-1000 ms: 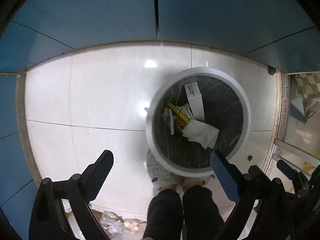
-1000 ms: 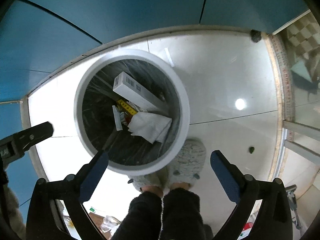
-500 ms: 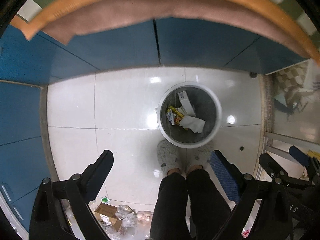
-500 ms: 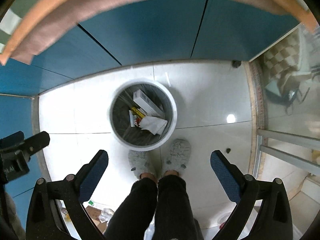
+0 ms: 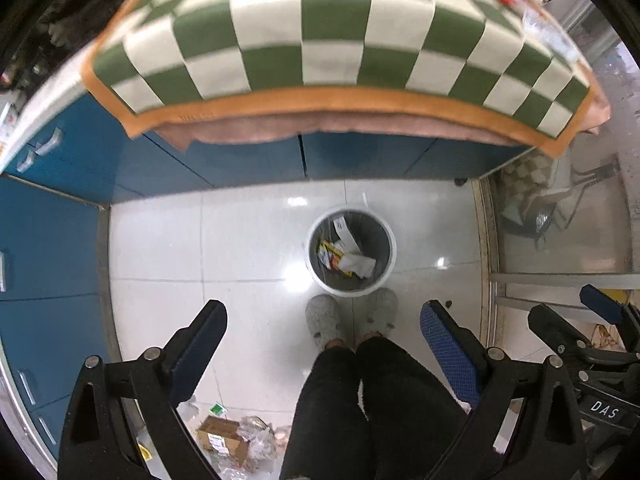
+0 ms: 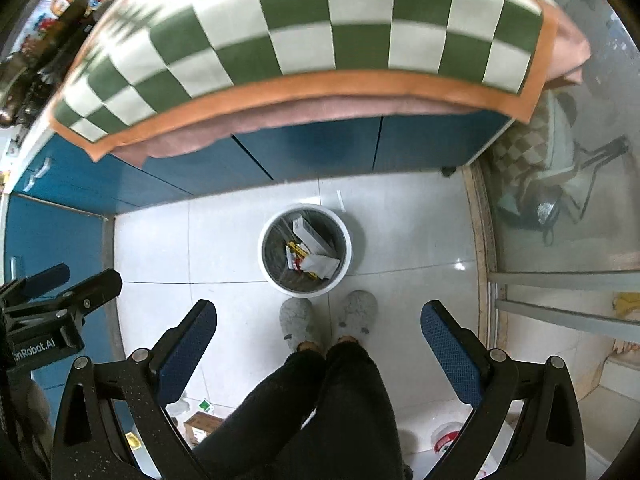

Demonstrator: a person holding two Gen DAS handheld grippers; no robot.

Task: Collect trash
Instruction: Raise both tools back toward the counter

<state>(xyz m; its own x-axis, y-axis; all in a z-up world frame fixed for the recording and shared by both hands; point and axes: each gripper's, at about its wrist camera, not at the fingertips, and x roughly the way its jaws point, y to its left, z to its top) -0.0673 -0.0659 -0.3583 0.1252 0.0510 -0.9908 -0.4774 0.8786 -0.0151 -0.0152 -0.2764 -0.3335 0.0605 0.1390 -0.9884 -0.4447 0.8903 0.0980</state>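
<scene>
A white round trash bin stands on the tiled floor far below both grippers. It holds a white box, a crumpled paper and yellow wrappers. My left gripper is open and empty, high above the floor. My right gripper is open and empty at about the same height. The right gripper shows at the right edge of the left wrist view, and the left gripper at the left edge of the right wrist view.
A green-and-white checkered cloth covers the counter above blue cabinets. The person's legs and grey slippers stand just before the bin. A cardboard box and loose wrappers lie on the floor at lower left. A glass door is right.
Both grippers have risen a long way from just above the bin to counter height. The bin looks much smaller and the checkered countertop has come into view. Both stay open.
</scene>
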